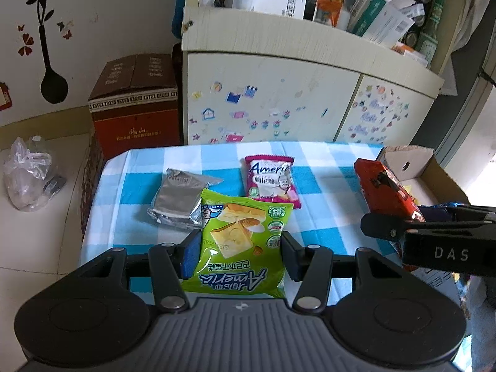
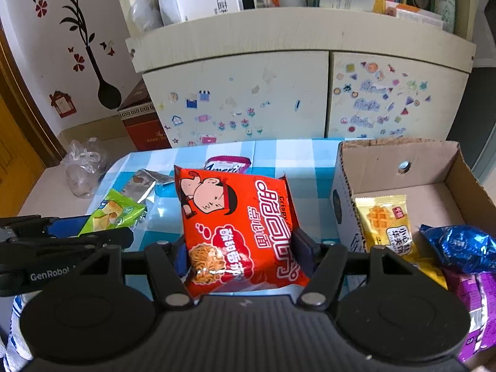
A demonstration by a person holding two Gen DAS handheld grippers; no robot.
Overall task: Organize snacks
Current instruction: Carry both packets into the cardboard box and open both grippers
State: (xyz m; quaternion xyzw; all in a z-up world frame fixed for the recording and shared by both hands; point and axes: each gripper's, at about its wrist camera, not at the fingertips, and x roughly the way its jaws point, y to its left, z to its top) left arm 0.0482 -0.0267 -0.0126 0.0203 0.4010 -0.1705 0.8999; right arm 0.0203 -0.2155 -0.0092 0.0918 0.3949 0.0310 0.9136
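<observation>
My left gripper (image 1: 238, 252) is shut on a green cake packet (image 1: 240, 241), lifted above the blue-checked tablecloth (image 1: 316, 183). My right gripper (image 2: 243, 251) is shut on a red crispy-noodle packet (image 2: 238, 229), also raised off the table; the same red packet (image 1: 383, 192) shows at the right of the left wrist view. A silver foil packet (image 1: 178, 201) and a pink-and-white snack packet (image 1: 269, 181) lie on the cloth. The cardboard box (image 2: 400, 158) at the right holds a yellow waffle packet (image 2: 386, 223), a blue foil packet (image 2: 462, 246) and a purple packet (image 2: 479, 303).
A cream cabinet (image 1: 279, 93) covered in stickers stands behind the table, its top crowded with boxes. A red-brown carton (image 1: 135, 105) sits on the floor to the left, with a clear plastic bag (image 1: 28, 176) near it.
</observation>
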